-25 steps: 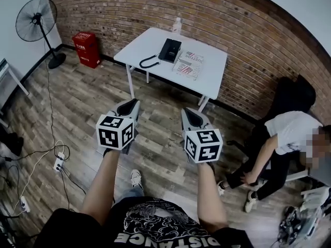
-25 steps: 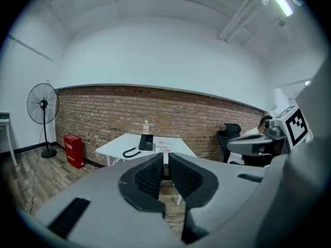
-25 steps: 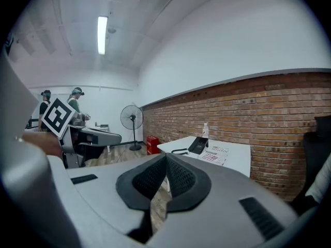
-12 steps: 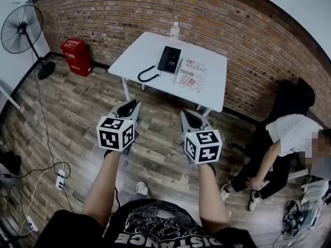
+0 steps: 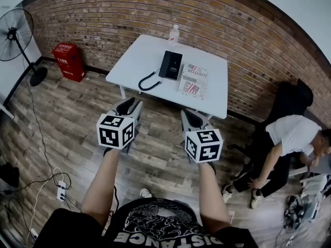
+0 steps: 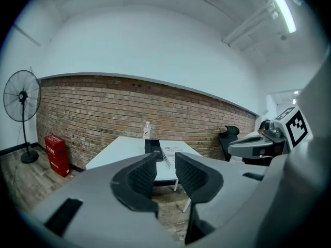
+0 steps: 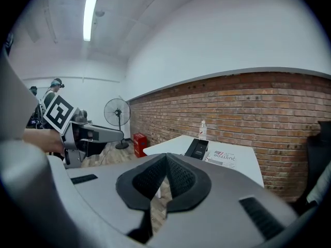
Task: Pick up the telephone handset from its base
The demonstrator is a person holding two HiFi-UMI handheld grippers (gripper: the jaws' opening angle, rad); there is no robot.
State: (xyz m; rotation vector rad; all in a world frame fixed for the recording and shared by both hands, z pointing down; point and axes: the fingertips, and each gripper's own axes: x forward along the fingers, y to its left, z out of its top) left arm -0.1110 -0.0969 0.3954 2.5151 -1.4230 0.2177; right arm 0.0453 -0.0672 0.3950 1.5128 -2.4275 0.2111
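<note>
A black telephone (image 5: pixel 170 65) lies on a white table (image 5: pixel 139 56) by the brick wall, its handset on the base and its coiled cord (image 5: pixel 149 81) trailing towards the near edge. Both grippers hang over the wooden floor, short of the table and pointing at it. My left gripper (image 5: pixel 130 104) is opening, with a narrow gap between its pads and nothing in it. My right gripper (image 5: pixel 190 115) is shut and empty. In the left gripper view the telephone (image 6: pixel 153 146) shows beyond the left gripper (image 6: pixel 165 156). From the right gripper (image 7: pixel 166 158) the telephone (image 7: pixel 197 149) sits ahead to the right.
A magazine (image 5: pixel 193 79) lies right of the phone and a clear bottle (image 5: pixel 174 33) stands at the table's far edge. A standing fan (image 5: pixel 13 30) and a red box (image 5: pixel 64 61) are at the left wall. A person (image 5: pixel 289 138) sits at the right. Cables (image 5: pixel 36 182) cross the floor at left.
Both grippers have moved forward across the floor and the table has come nearer. The left gripper's jaws have parted a little. The right gripper has stayed shut.
</note>
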